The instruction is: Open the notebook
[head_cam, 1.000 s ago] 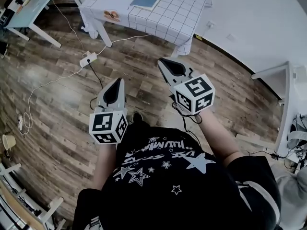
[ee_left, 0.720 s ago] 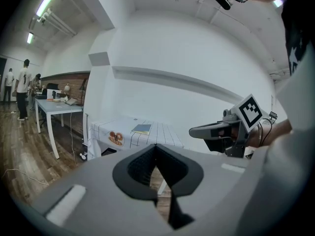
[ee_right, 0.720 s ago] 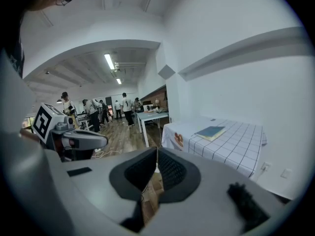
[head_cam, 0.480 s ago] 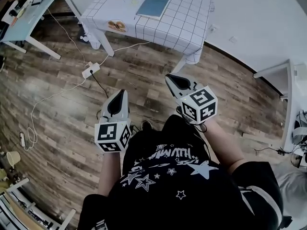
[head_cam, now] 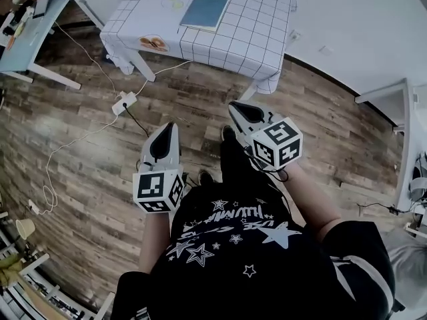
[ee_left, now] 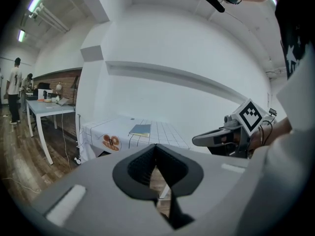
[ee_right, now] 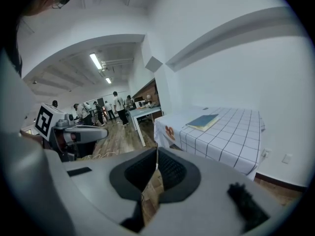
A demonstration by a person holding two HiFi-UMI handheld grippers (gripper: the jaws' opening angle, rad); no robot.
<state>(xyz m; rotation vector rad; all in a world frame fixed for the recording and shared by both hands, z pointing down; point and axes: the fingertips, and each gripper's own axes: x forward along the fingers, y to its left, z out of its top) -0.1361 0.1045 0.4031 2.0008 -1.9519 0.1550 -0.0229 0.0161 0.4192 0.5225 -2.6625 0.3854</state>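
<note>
Notebook (head_cam: 205, 11) closed and flat on the table (head_cam: 267, 42), blue-grey cover up, sitting on the white checked cloth toward the far side from you. It lies well apart from both of your grippers, with a stretch of wooden floor (head_cam: 80, 165) between you and the table.

Your left gripper (head_cam: 168, 126) is held out in front of your body over the floor, and its own view shows the two dark pads clenched together at the tips with nothing between them. Your right gripper (head_cam: 234, 106) is level with it on the other side, a little nearer the table; its pads also meet at the tips, and it too is empty. Both point toward the table, and the marker cubes sit just ahead of your hands.

An orange print (head_cam: 154, 43) shows on the cloth where it hangs over the near left edge. On the floor left of the table lies a white power strip (head_cam: 124, 101), with a pale cable trailing away from it across the boards. A second, light-coloured table (head_cam: 27, 35) stands further left. The right gripper view catches several people (ee_right: 118, 107) standing far back in the room.
</note>
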